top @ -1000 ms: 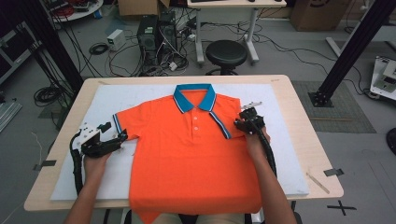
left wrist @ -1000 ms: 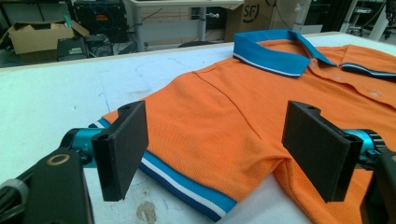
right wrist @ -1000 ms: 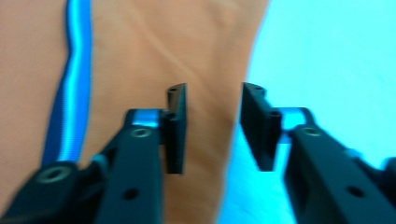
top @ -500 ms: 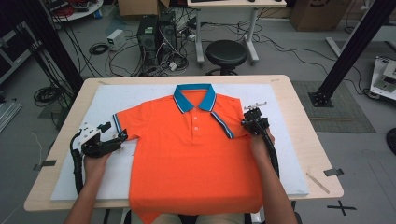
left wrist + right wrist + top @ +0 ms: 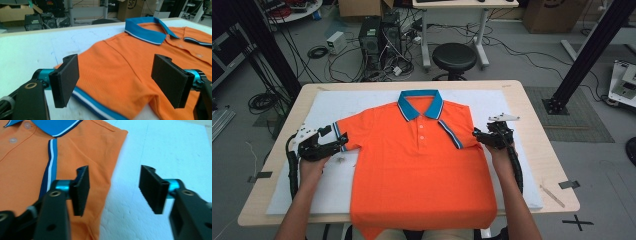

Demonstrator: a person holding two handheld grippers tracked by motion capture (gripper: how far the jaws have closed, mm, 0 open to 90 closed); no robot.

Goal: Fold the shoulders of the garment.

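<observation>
The right gripper (image 5: pixel 480 136), its jaws just opening with nothing between them, sits at the folded edge of the orange polo shirt with blue collar (image 5: pixel 422 160). The left gripper (image 5: pixel 341 143) stands apart over the striped sleeve cuff (image 5: pixel 97 108). White padded table cover (image 5: pixel 357 102) lies beneath both.

A black stool (image 5: pixel 454 56) is seen beyond the table (image 5: pixel 532 125); computer towers (image 5: pixel 379 37) left of it.

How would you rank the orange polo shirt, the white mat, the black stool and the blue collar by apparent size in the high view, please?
1. white mat
2. orange polo shirt
3. black stool, though it stands farther from the camera, so it may look smaller than it really is
4. blue collar
</observation>
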